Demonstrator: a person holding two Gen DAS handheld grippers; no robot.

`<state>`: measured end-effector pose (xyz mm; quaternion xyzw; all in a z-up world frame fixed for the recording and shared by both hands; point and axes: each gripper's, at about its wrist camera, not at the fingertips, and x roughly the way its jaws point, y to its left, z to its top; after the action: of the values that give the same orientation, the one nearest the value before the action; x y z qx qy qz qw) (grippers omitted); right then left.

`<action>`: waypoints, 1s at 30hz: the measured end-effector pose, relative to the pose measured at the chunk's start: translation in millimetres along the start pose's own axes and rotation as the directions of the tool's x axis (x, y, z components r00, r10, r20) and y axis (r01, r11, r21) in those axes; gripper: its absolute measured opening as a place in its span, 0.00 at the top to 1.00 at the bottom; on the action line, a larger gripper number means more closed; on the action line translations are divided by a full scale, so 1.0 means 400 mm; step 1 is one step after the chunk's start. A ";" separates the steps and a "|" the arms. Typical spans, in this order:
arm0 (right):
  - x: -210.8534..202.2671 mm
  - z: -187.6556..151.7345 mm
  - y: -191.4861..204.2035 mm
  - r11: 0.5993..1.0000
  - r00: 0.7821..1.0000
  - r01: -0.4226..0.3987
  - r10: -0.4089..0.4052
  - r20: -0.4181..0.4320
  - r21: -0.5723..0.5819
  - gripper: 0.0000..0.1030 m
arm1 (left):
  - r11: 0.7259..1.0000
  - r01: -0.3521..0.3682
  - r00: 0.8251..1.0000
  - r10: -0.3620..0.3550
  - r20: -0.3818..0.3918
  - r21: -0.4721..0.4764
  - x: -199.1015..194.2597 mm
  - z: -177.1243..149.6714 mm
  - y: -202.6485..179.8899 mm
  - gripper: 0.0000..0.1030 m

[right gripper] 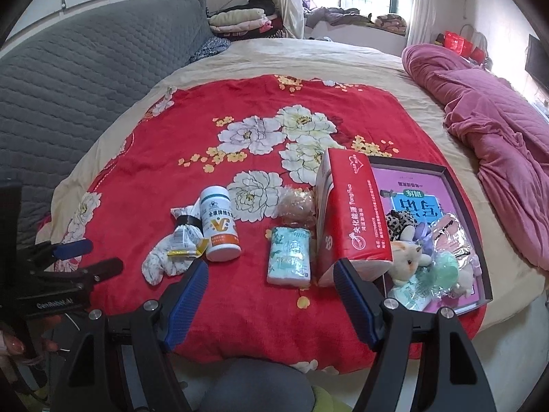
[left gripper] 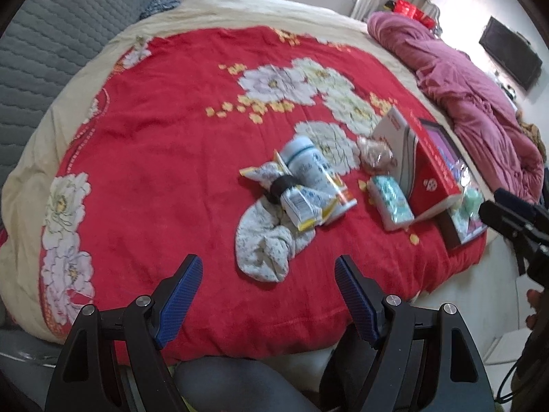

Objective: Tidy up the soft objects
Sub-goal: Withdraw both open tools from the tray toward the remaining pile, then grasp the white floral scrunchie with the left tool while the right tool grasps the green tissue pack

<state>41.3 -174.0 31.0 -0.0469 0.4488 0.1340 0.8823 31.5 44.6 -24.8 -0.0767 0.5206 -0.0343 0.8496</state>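
A white floral cloth bundle point(left gripper: 264, 250) point(right gripper: 161, 262) lies on the red flowered blanket point(left gripper: 164, 158), with a crumpled packet point(left gripper: 302, 202) bound by a black band on top of it. Beside them lie a white bottle point(right gripper: 219, 226) and a teal tissue pack point(right gripper: 290, 257). A red tissue box point(right gripper: 353, 213) stands against a shallow tray point(right gripper: 456, 185) that holds plush toys point(right gripper: 410, 254) and a purple book. My left gripper point(left gripper: 268, 262) hovers open just short of the cloth bundle. My right gripper point(right gripper: 271, 266) is open in front of the tissue pack. Neither holds anything.
A clear bag with something brown point(right gripper: 296, 206) lies behind the tissue pack. A pink quilt point(right gripper: 494, 137) is heaped along the bed's right side. A grey padded headboard point(right gripper: 85, 86) is at the left, and folded clothes point(right gripper: 240, 20) are stacked beyond. A person's knee point(right gripper: 254, 384) is below.
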 end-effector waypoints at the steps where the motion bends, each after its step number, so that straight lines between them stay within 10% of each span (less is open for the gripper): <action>1: 0.004 -0.001 -0.001 1.000 1.000 -0.001 0.001 -0.005 0.000 0.28 | 1.000 -0.004 1.000 0.005 -0.010 0.006 0.013 -0.002 -0.004 0.22; 30: 0.294 -0.028 0.062 0.979 0.971 0.171 -0.187 -0.150 -0.110 0.28 | 1.000 -0.001 0.988 0.002 -0.153 0.009 0.242 0.024 0.023 0.22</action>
<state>91.8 -129.7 -69.2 -0.1402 0.5051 0.0711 0.8486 83.7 41.3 -107.1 -0.0698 0.5843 -0.0418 0.8075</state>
